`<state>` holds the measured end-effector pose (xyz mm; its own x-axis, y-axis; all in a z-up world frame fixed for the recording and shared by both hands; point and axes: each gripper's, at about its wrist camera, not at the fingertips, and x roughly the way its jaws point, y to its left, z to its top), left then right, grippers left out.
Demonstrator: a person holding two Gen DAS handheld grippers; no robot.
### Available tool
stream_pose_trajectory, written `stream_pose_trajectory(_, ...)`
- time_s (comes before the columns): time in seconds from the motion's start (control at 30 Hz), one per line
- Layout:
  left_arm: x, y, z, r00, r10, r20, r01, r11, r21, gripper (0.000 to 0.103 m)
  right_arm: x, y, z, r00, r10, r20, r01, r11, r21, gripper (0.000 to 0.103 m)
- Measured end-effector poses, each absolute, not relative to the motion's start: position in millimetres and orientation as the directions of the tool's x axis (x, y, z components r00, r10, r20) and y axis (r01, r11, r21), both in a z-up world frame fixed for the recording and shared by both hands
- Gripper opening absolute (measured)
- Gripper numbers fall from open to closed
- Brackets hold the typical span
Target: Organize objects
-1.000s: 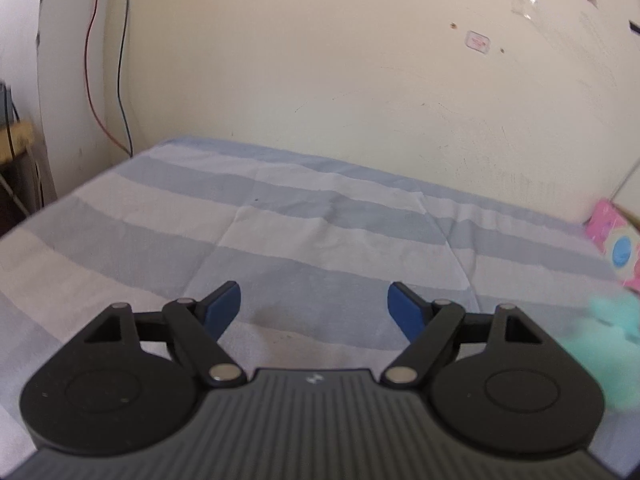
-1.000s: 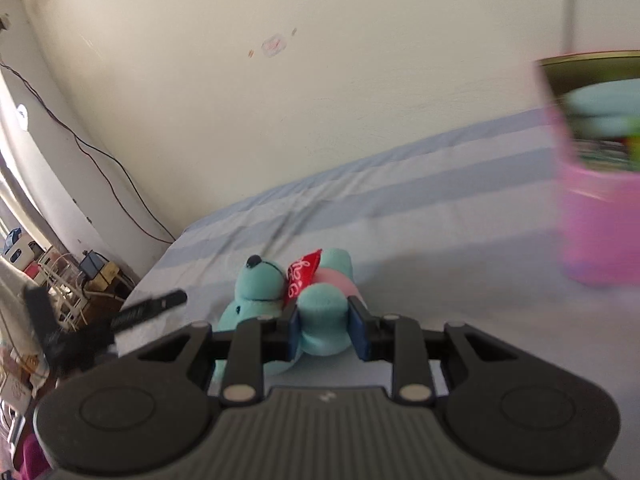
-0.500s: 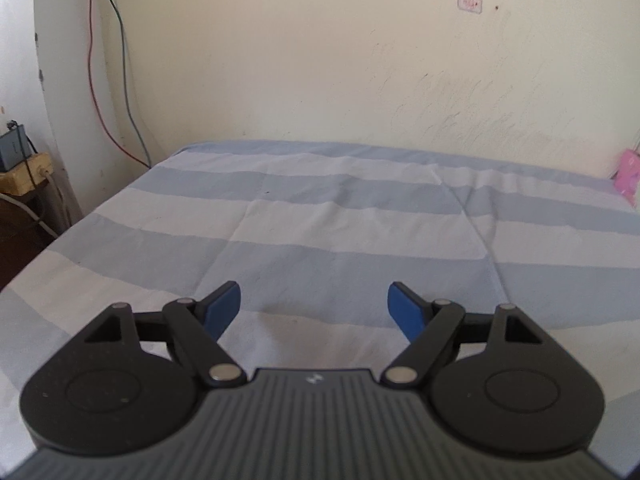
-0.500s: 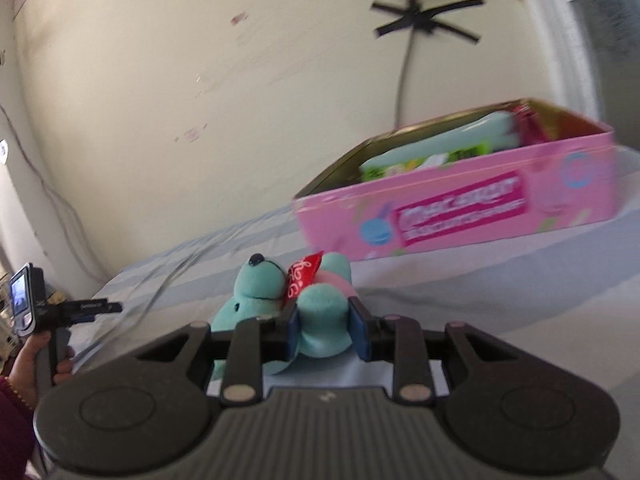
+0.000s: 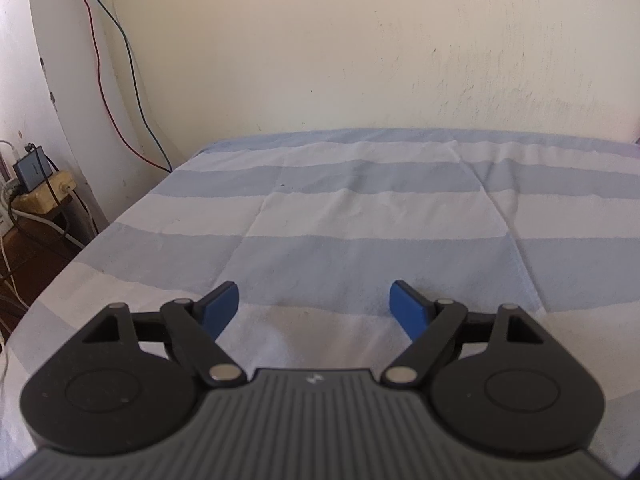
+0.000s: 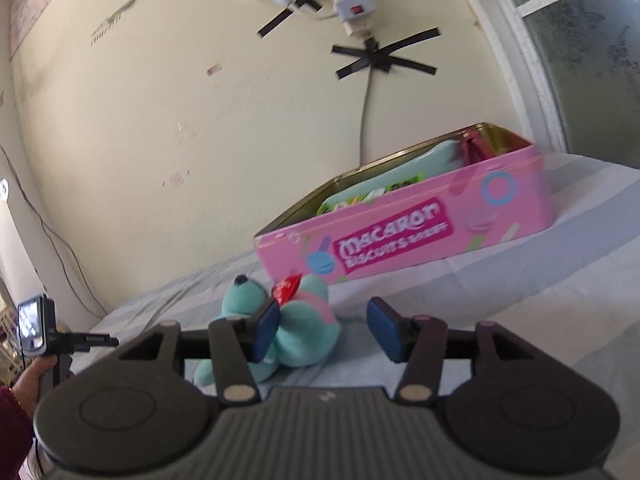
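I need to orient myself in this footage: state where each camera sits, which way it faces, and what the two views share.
Left wrist: on the left gripper, facing the wall across the bare striped bedsheet; jaws opening, nothing between them.
Right wrist: on the right gripper, facing the pink tin; jaws opening, teal plush between them; a hand at left.
Shared: sheet and wall.

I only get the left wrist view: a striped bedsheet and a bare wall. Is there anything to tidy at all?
Observer: Yes. The right wrist view shows a teal plush bear with a red tag lying on the sheet.
Visitor: Where should it go?
Observer: Probably into the pink rectangular biscuit tin that stands open just behind it, with packets already inside.
Visitor: Is the right claw holding the bear?
Observer: No. The right claw is opening; the bear lies against one pad, clear of the other.
Visitor: Anyone else there?
Observer: A hand at the left edge holds a small camera.
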<state>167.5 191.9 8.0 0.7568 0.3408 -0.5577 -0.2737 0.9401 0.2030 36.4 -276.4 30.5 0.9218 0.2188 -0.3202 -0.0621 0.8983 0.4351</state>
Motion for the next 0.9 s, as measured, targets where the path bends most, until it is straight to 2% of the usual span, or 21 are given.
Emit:
stream_pose_trajectory(0.13, 162.9, 181.5, 8.7, 0.744, 0.381, -0.549, -0.298, 0.925, 0.237, 0.087, 32.2, -287.7, 26.5, 0.921, 0.222, -0.321, -0.056, 0.889, 0.454, 0.053)
stream_pose_trajectory(0.23, 149.7, 169.5, 10.2, 0.753, 0.339, -0.564, -0.284, 0.941, 0.186, 0.087, 30.7, -292.0, 23.4, 0.918, 0.226, -0.327, -0.055, 0.886, 0.460, 0.054)
stream_pose_trajectory(0.37, 126.1, 139.8, 11.0, 0.779, 0.175, -0.602, -0.169, 0.983, 0.067, 0.087, 30.6, -293.9, 21.3, 0.915, 0.228, -0.333, -0.052, 0.884, 0.465, 0.058)
stream_pose_trajectory(0.5, 104.3, 93.1, 17.0, 0.798, 0.011, -0.603, -0.009, 1.000, 0.005, 0.091, 33.1, -294.5, 20.0, 0.914, 0.232, -0.334, -0.052, 0.881, 0.470, 0.061)
stream_pose_trajectory(0.9, 56.5, -49.5, 44.5, 0.743, -0.343, -0.575, 0.379, 0.923, -0.062, 0.091, 25.5, -288.3, 25.6, 0.909, 0.251, -0.334, -0.082, 0.891, 0.446, 0.064)
